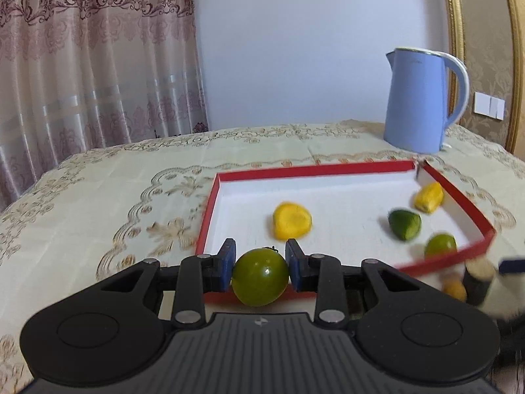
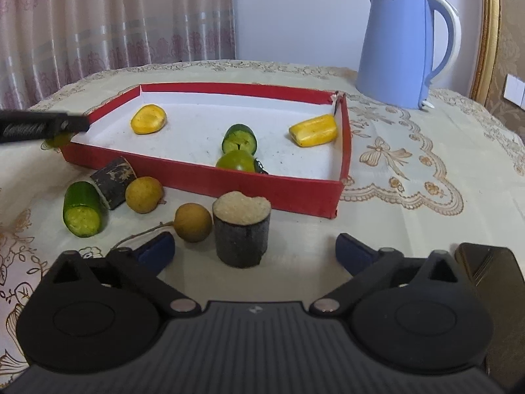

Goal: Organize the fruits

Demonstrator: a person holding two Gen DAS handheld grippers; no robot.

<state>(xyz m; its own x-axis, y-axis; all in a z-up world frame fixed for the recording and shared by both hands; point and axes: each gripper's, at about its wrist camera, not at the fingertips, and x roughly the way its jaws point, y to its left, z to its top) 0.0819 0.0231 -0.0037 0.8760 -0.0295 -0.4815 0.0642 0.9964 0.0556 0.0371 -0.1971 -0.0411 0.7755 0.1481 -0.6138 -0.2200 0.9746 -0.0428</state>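
Note:
My left gripper (image 1: 261,262) is shut on a green tomato (image 1: 261,277), held just above the near wall of the red tray (image 1: 308,170). In the tray lie two yellow fruit pieces (image 1: 291,220), a cucumber piece (image 1: 405,224) and another green tomato (image 1: 440,245). My right gripper (image 2: 254,246) stands open and low over the cloth. An upright dark sugarcane piece (image 2: 242,229) stands just ahead, between its fingers, untouched. Two longans (image 2: 193,222), a cucumber piece (image 2: 83,209) and a lying sugarcane piece (image 2: 113,182) rest outside the tray (image 2: 229,180). The left gripper (image 2: 42,128) shows at the tray's left corner.
A blue kettle (image 2: 400,46) stands on the embroidered tablecloth (image 2: 410,177) behind the tray's right corner. A dark flat object (image 2: 485,262) lies beside my right finger. Curtains hang behind the table on the left, with a wall behind the kettle.

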